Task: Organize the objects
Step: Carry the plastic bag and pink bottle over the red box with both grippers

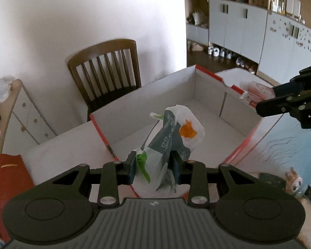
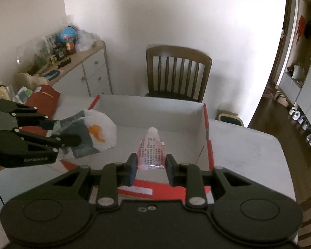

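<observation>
I have both grippers loaded and poised over the open white cardboard box with red edges point(image 2: 205, 124). My left gripper point(image 1: 153, 167) is pinching a crumpled white plastic bag printed in grey, green and orange point(image 1: 174, 137); the bag's bunched neck sits between the pads and the rest of it billows forward and up from the fingertips, its orange patch at the far end. My right gripper point(image 2: 151, 167) is pressed tight on the flat crimped end of a soft pink tube with a white cap and small printed text point(image 2: 152, 149), and the tube's long axis runs straight ahead of the fingers, cap foremost, angled down toward the box floor. What the next move turns on, as I judge it, is that the box interior lies directly ahead of and below both sets of fingertips: the near wall is under the pads, so each item already overhangs the cavity. The left load hangs toward the box's left half, the right one nearer its right wall, the two well apart. From the right wrist view the left gripper point(image 2: 51, 132) is just to my left. A wooden slat-back chair point(image 2: 176, 72) stands beyond the box.
</observation>
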